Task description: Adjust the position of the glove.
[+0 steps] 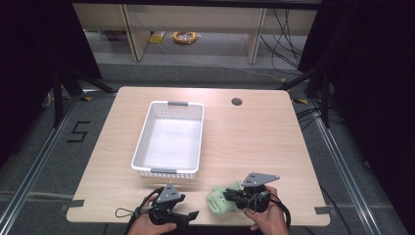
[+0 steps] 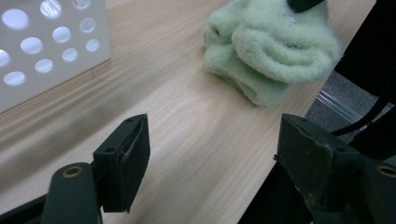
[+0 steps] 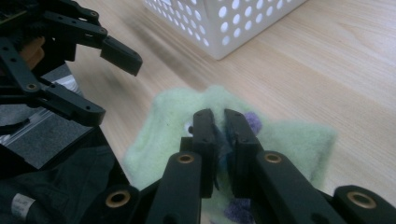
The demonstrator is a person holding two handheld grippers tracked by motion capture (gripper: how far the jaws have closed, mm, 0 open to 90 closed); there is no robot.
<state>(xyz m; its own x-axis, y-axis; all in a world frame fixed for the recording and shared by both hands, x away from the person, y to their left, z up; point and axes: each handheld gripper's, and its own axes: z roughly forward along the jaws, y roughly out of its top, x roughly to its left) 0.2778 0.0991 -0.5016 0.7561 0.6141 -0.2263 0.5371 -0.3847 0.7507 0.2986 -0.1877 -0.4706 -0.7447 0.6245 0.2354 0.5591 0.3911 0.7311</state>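
Your right hand-held gripper [image 3: 219,122] pinches the soft, light green fleece sock [image 3: 280,140]; the fabric gives, so grip a thick fold. Your left hand-held gripper [image 2: 212,149] gapes wide.

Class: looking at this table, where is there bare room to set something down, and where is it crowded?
The widest bare patch lies right of the white basket, from the round hole down toward the near edge. A narrower strip runs along the basket's left. The basket is empty. The crowded spot is the near edge: left gripper, right gripper and green cloth.
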